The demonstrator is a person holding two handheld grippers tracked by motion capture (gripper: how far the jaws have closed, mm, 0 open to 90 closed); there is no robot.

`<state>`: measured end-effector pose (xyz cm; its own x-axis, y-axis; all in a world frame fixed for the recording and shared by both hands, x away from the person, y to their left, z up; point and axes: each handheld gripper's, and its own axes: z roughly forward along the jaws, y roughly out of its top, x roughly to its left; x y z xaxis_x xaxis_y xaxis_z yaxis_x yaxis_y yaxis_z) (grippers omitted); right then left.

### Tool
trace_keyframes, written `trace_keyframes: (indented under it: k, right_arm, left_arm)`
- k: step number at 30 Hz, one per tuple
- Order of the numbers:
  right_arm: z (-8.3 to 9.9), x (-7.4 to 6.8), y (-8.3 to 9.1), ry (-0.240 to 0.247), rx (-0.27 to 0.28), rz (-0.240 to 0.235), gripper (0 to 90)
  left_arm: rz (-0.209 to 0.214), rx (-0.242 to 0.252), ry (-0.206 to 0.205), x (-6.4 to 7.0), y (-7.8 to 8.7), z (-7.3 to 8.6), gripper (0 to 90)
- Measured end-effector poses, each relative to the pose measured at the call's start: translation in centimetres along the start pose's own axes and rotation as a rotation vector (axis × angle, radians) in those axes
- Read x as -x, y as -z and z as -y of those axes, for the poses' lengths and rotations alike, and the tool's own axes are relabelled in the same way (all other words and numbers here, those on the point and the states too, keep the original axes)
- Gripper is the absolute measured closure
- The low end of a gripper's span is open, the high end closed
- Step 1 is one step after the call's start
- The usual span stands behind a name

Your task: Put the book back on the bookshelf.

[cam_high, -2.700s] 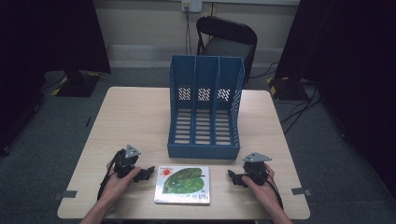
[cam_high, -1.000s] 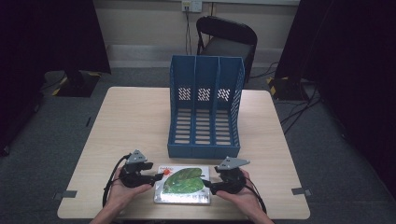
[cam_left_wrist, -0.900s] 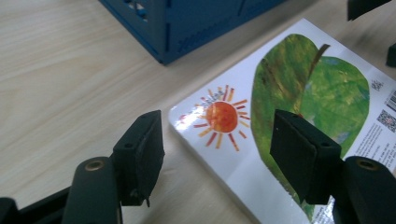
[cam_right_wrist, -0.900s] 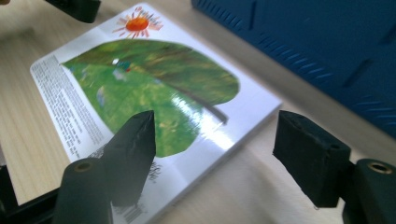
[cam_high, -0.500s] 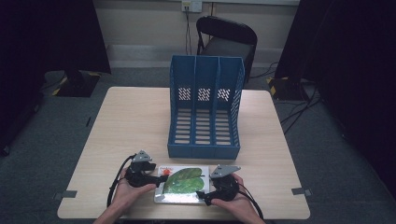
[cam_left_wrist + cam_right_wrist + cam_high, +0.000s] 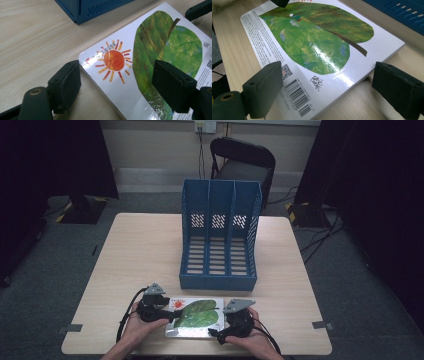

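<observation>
1. The picture book (image 6: 196,316) is lying flat on the table (image 6: 135,255), just in front of the blue file rack (image 6: 220,235).
2. The left gripper (image 6: 167,314) is straddling the book's sun corner, jaws spread wide.
3. The right gripper (image 6: 216,335) is straddling the barcode corner, jaws gaping, gripping nothing.

Light wood surface (image 6: 135,265), blue three-slot file rack (image 6: 220,240) mid-back, picture book (image 6: 196,316) flat at near edge.
</observation>
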<state>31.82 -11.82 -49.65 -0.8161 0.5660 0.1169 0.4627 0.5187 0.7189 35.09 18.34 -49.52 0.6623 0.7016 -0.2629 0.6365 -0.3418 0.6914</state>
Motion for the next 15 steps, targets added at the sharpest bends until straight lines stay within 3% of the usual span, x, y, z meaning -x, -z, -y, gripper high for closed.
trace_keyframes:
  k: [9,15]
  right_arm:
    - [0.30,-0.20,0.26,0.013,-0.004,-0.020,8.0]
    - [0.41,-0.01,0.37,0.003,-0.015,-0.037,8.1]
  left_arm:
    - [-0.011,0.014,0.001,0.06,-0.21,-0.01,21.9]
    - [0.007,0.024,0.012,-0.10,-0.42,-0.15,19.5]
